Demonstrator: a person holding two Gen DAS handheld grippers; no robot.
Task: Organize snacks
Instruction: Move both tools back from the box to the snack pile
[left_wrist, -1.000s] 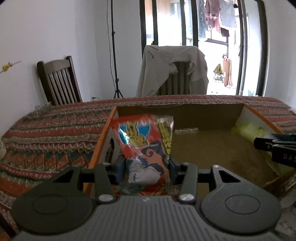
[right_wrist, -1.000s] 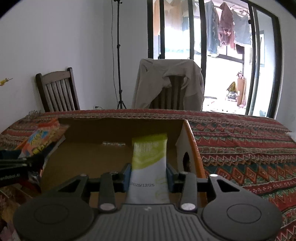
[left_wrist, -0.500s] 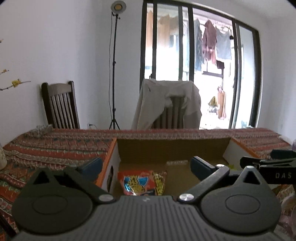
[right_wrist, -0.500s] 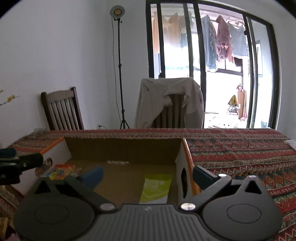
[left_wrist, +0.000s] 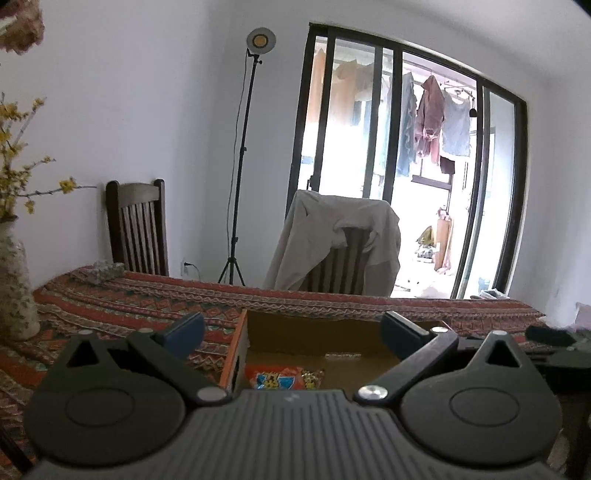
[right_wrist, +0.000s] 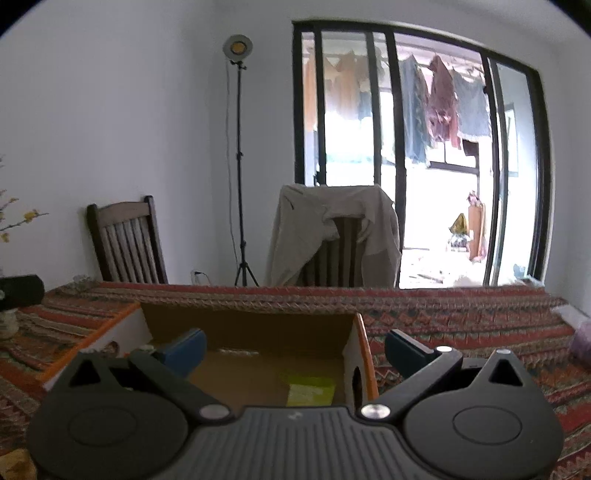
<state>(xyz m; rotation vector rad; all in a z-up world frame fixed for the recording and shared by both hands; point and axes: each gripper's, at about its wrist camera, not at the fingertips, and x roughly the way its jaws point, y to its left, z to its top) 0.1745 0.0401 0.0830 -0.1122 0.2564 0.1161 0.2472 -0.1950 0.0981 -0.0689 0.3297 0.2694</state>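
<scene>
An open cardboard box (left_wrist: 236, 354) (right_wrist: 364, 347) with orange-edged flaps rests on the patterned tablecloth. A red and blue snack bag (left_wrist: 284, 378) lies flat inside it near the left wall. A yellow-green snack packet (right_wrist: 310, 389) lies flat inside near the right wall. My left gripper (left_wrist: 291, 330) hangs open above the box's left end, with nothing between its fingers. My right gripper (right_wrist: 295, 347) hangs open above the right end, also with nothing in it. The right gripper's dark finger (left_wrist: 546, 334) shows at the right of the left wrist view.
A vase (left_wrist: 14, 284) with yellow flowering twigs stands at the table's left. Behind the table are a wooden chair (left_wrist: 138, 229), a lamp stand (left_wrist: 240, 177) and a chair draped with a beige jacket (left_wrist: 336, 243). The striped tablecloth (right_wrist: 461, 321) stretches to the right.
Both grippers opened and let go of their packets, which now lie flat in the box. Both grippers rose and drew back, so the box sits lower in view.
</scene>
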